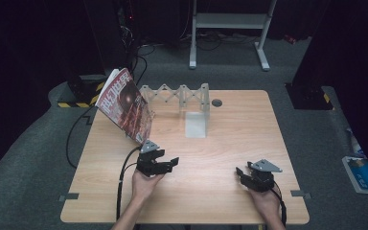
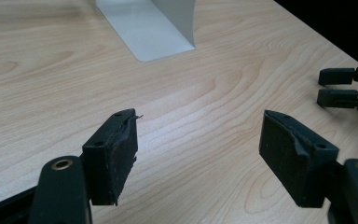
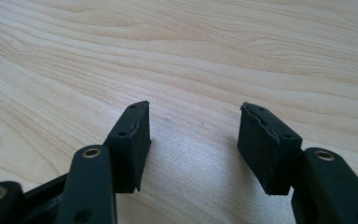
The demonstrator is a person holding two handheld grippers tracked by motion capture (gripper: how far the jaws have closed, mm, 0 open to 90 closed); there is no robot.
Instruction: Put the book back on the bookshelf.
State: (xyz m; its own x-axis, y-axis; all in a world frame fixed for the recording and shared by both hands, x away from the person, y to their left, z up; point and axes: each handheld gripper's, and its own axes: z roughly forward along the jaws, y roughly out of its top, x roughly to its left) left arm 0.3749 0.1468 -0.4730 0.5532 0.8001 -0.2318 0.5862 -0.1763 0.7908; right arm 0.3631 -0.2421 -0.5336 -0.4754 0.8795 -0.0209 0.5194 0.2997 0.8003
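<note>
The left gripper (image 1: pixel 165 165) rests low over a pale wooden table (image 1: pixel 230 143), held from below by the person's left hand (image 1: pixel 143 184); its jaws stand wide apart with nothing between them, and in the left gripper view (image 2: pixel 198 142) only bare wood grain lies in the gap. The right gripper (image 1: pixel 243 173), held in the right hand (image 1: pixel 266 201), sits well apart from the left one toward the table's other side, its jaws also released and empty — the right gripper view (image 3: pixel 193 140) looks straight onto plain tabletop.

Just beyond the left gripper, and a little to its outer side, a magazine (image 1: pixel 124 105) with a red cover stands tilted, leaning back toward the table's far corner. Its lower edge lies close to the gripper's grey top plate; whether they touch cannot be told. Ahead of the left gripper and toward the right one stands a white bookend (image 1: pixel 196 122), its flat foot lying on the wood, joined to a white folding lattice rack (image 1: pixel 172 96) that runs along the far edge. The foot also shows at the top of the left gripper view (image 2: pixel 144 28). A small dark round grommet (image 1: pixel 216 102) sits in the tabletop past the rack.

The room is dim — grey carpet (image 1: pixel 38 158) all round, a white metal frame (image 1: pixel 230 28) standing at the back, black-and-yellow striped tape (image 1: pixel 79 101) behind the magazine, and a blue and white object (image 1: pixel 364 175) on the floor beyond the right gripper.
</note>
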